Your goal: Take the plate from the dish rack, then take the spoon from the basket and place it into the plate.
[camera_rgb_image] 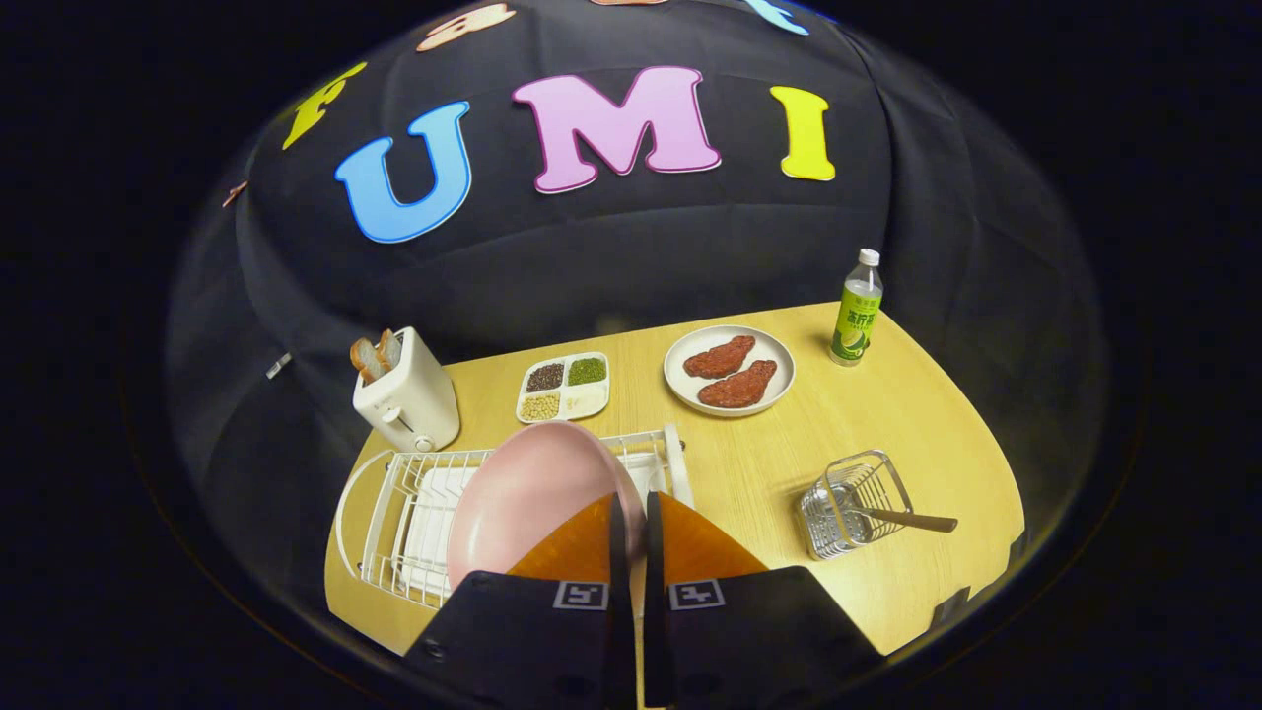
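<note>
- The gripper (631,508) has its two fingers pinching the rim of the pink plate (532,493), which is held tilted over the white dish rack (394,532)
- The spoon (902,517) sits in the wire basket (848,503) on the tabletop (769,463), well off to the right of the fingers
- Beyond them are a toaster (409,394), a divided tray (564,387), a plate of meat (730,370) and a bottle (858,311)

A staged kitchen table inside a booth — a wooden tabletop (887,414) with a toaster (409,394) holding bread at far left, a white dish rack (394,513) near it, and a plate of meat patties (730,370) beyond — black cloth behind.
</note>
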`<state>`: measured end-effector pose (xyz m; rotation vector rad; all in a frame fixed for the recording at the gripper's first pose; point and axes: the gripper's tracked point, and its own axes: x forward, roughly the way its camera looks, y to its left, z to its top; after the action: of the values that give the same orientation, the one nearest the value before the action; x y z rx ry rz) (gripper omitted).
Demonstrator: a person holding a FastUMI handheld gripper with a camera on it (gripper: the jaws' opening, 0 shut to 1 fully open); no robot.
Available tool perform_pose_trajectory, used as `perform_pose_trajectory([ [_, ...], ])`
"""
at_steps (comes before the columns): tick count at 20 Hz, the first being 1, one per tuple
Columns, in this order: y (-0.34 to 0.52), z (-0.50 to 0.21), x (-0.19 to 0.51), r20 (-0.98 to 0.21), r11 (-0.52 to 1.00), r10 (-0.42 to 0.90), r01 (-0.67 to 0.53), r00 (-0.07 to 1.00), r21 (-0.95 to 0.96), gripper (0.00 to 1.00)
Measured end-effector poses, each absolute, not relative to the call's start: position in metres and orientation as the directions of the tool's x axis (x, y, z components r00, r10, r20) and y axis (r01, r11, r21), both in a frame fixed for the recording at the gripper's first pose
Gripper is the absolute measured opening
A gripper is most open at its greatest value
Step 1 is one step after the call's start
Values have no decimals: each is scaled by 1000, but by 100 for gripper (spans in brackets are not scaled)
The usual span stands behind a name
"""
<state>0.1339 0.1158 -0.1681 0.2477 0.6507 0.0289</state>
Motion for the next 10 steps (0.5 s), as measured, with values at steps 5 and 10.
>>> perform_pose_trajectory([
  [5,43,-153,91,-585,950,140,59,799,308,8],
  [10,-24,-171,28,-624,931,208,44,753,363,8],
])
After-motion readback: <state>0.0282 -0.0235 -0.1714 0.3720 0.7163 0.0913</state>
